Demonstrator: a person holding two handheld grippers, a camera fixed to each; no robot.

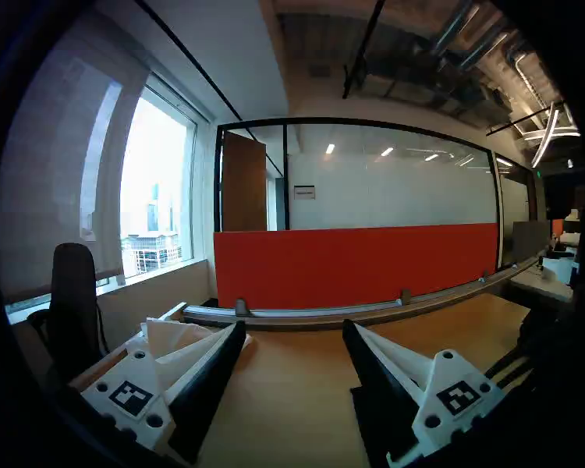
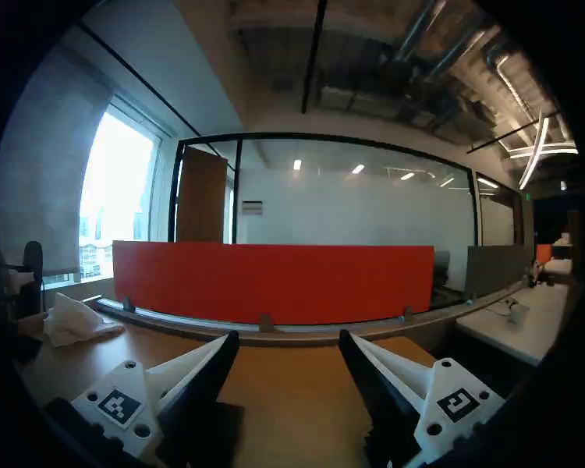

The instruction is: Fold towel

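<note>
Wooden desk (image 1: 300, 390) stretches ahead to a red partition (image 1: 355, 265) with a glass wall (image 1: 386, 187) above it and a bright window (image 1: 156, 203) off to the left. The left gripper (image 1: 292, 327) points across the desk, fingers spread wide with nothing between them. The crumpled white towel (image 1: 171, 337) lies just beyond its left finger. The right gripper (image 2: 288, 335) is equally wide and empty, with the towel far off to its left.
</note>
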